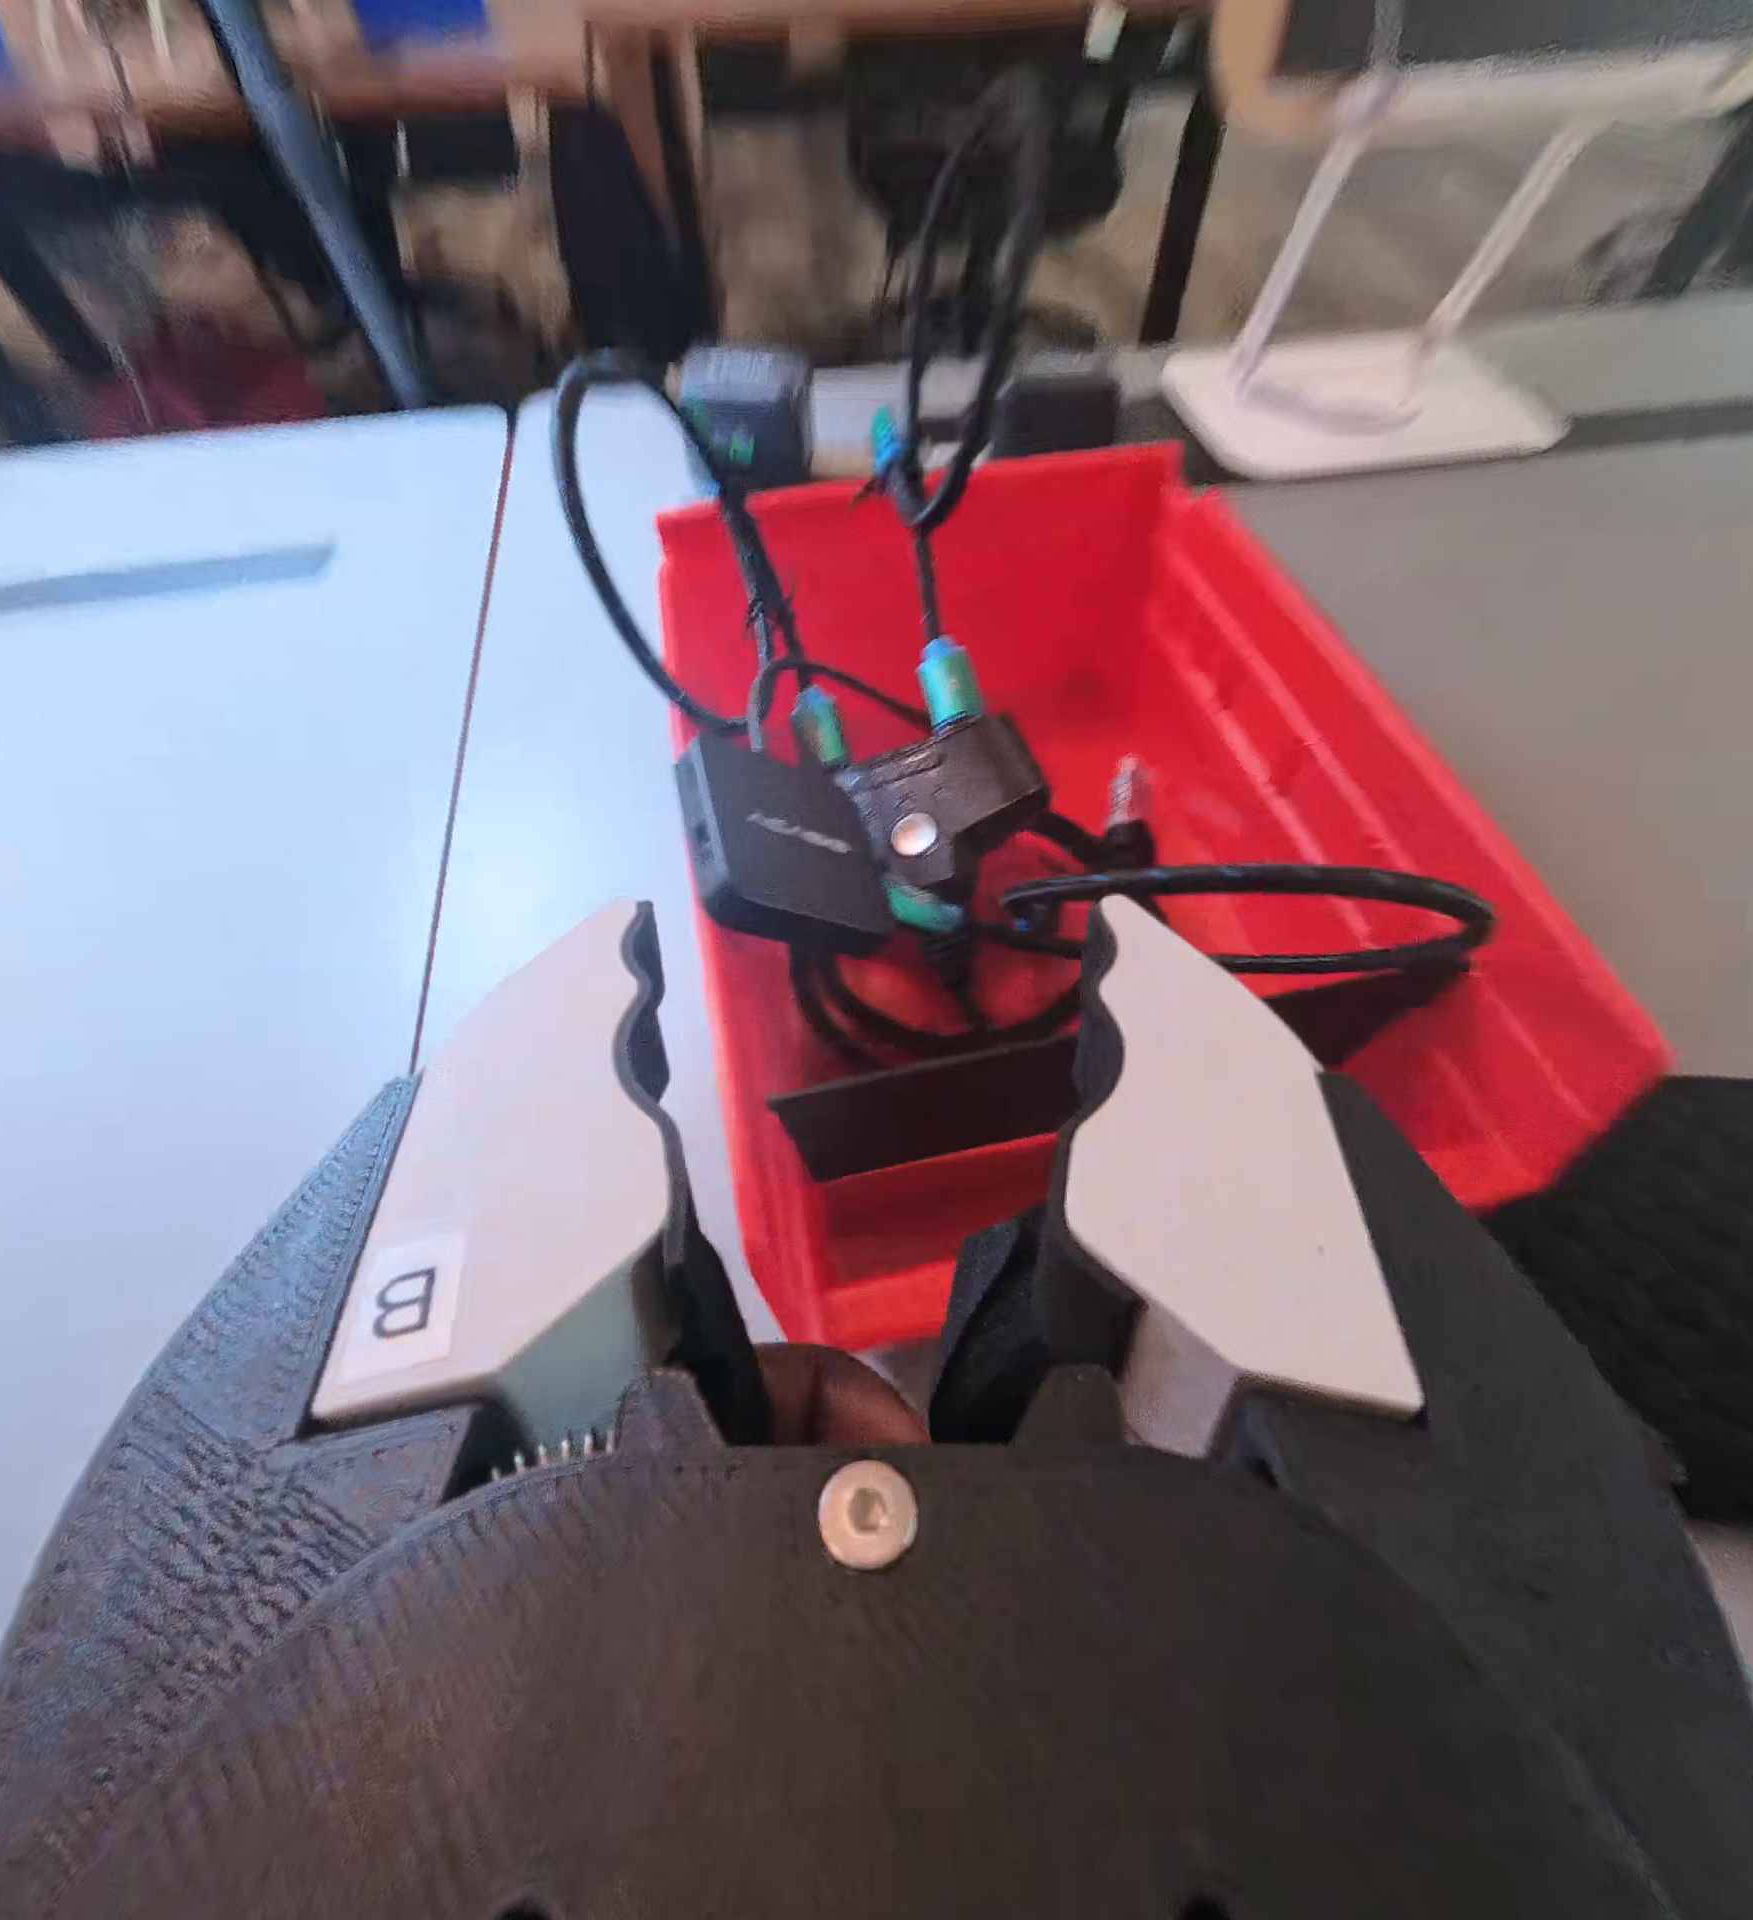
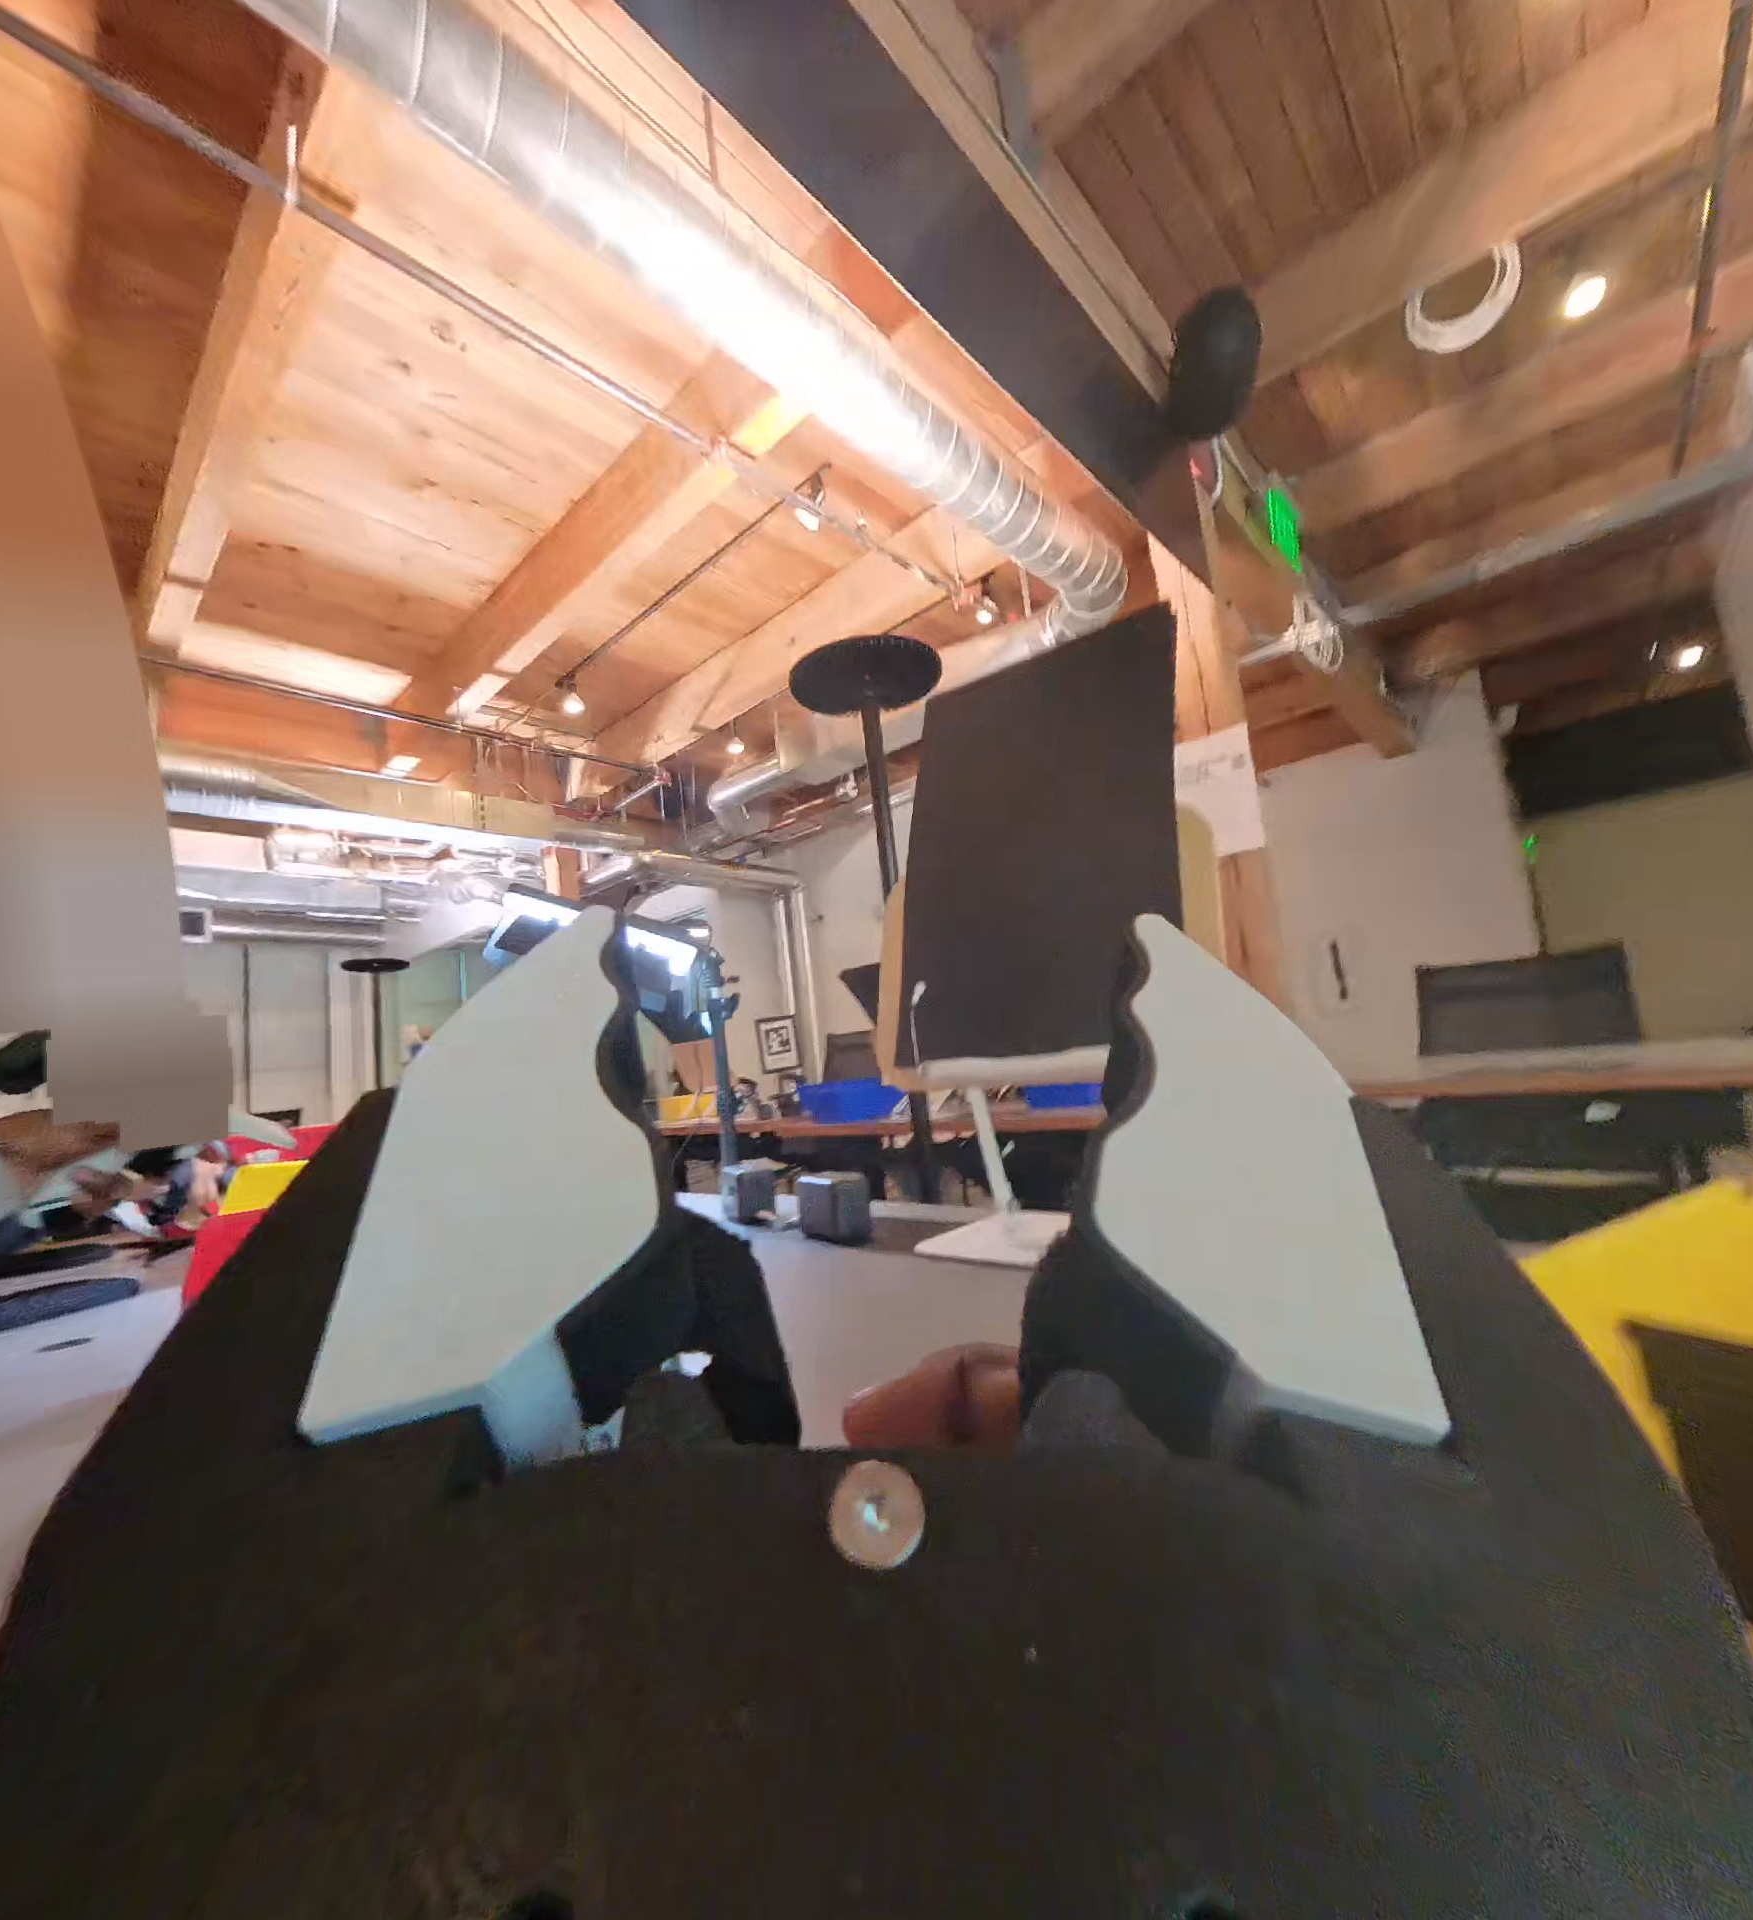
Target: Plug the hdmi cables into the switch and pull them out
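left tool (image 1: 872,925): wide open, empty, aimed at red bin (image 1: 1371,727) to reach inside | switch (image 1: 939,805): in the bin among hdmi cables (image 1: 1267,883), some look plugged | right tool (image 2: 872,966): open, empty, points up at ceiling, probably waiting

White sticker (image 1: 401,1311) w/ one printed char on left gripper's (image 1: 872,925) finger; faint logo on switch (image 1: 794,836), unreadable.

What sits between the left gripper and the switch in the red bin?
Nothing solid. The left gripper is open, just short of the switch in the red bin. Only the black cable loop crosses near its right finger and could snag.
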The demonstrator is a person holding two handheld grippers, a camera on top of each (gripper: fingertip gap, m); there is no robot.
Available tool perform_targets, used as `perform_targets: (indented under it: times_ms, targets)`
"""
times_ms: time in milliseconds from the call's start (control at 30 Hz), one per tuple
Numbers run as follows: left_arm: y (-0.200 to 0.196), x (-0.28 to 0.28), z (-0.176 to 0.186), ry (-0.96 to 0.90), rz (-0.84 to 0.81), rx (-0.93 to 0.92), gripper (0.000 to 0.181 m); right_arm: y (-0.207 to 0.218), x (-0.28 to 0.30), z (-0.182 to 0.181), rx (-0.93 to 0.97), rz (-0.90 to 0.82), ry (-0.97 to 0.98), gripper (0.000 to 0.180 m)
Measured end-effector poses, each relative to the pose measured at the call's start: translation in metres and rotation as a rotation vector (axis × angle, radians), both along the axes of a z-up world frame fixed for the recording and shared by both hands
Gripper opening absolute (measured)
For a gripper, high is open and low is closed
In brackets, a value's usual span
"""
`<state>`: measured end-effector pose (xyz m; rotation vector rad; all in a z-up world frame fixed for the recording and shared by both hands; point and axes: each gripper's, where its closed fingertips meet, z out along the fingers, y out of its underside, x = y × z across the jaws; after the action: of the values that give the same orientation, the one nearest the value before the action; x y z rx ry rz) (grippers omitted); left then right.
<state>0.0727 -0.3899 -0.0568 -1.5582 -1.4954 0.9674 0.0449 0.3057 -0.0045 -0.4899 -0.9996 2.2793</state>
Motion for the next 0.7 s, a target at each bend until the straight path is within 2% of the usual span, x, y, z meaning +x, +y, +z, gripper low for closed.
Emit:
perform_targets:
  times_ms: [67, 133, 233, 300, 367, 533, 700]
  targets:
    - [-0.017, -0.021, -0.019, -0.188, 0.016, 0.019, 0.08, -0.018, -0.015, -0.018, -0.01, 0.05, -0.063, 0.09]
    - [-0.031, -0.035, -0.045, -0.362, 0.018, 0.029, 0.079, -0.043, -0.015, -0.029, 0.074, 0.133, -0.102, 0.097]
    - [-0.034, -0.053, -0.069, -0.463, -0.022, 0.074, 0.067, -0.052, -0.014, -0.036, 0.185, 0.068, -0.065, 0.095]
    - [-0.03, -0.057, -0.077, -0.491, -0.043, 0.063, 0.058, -0.049, -0.014, -0.037, 0.181, 0.057, -0.056, 0.093]
    - [-0.026, -0.058, -0.072, -0.472, -0.052, -0.038, 0.051, -0.042, -0.015, -0.033, 0.129, 0.068, -0.065, 0.091]
    - [-0.024, -0.056, -0.062, -0.497, -0.008, -0.354, 0.056, -0.03, -0.015, -0.027, 0.052, 0.061, -0.063, 0.087]
    - [0.001, -0.069, -0.034, -0.353, -0.014, -0.544, 0.047, -0.036, -0.016, -0.031, 0.089, 0.052, -0.073, 0.086]
